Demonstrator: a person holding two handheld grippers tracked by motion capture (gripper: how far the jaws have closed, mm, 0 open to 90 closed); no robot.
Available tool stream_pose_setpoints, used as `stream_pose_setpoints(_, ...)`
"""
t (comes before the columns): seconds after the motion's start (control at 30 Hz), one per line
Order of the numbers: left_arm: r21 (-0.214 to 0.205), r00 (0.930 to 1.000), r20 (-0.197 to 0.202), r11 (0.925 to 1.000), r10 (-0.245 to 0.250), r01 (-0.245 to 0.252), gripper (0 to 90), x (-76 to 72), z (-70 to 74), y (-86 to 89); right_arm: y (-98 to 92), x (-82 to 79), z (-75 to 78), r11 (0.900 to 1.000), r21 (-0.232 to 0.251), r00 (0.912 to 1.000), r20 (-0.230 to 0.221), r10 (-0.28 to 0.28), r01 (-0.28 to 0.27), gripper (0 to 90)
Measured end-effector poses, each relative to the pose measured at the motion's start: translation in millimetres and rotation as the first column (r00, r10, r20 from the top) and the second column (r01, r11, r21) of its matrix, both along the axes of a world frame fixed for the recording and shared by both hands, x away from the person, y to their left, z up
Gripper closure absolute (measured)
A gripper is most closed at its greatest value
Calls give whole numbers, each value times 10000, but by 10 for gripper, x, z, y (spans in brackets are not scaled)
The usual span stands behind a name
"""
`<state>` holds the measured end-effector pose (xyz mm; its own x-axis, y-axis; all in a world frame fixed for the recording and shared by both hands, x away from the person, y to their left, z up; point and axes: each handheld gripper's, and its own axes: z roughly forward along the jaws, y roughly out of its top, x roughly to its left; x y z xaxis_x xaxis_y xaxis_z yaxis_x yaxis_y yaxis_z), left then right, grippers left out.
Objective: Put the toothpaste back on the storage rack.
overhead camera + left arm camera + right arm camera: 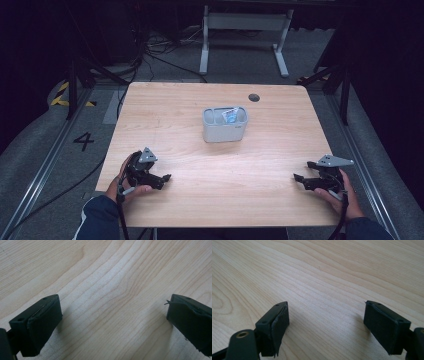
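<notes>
A pale wooden surface (215, 165) carries a grey bin (225, 124) at its middle, a blue-white packet (231, 116) inside. The left gripper (161, 180) and right gripper (302, 180) rest near the front corners, well apart from it. In the left gripper view the jaws stand spread over bare wood; in the right gripper view likewise, empty. Likely resting between steps; next calls for a reach toward the bin.

small blue-white item (230, 115) in grey container (225, 131), perhaps a packet, too small to tell, lower part hidden

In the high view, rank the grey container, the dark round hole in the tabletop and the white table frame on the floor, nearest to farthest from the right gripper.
1. grey container, mid-table, up and left of the right gripper.
2. dark round hole, near the table's far edge.
3. white table frame, on the floor beyond the table.
</notes>
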<state>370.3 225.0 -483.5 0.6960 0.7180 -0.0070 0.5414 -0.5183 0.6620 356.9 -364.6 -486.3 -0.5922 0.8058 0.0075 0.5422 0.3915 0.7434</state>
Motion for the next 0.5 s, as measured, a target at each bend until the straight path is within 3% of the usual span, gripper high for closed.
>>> stream_pose_setpoints(0.5,-18,10000,-18,10000,-33,33,2,3,0,1,4,21,-1,10000,-16,10000,-59,-45,45,176)
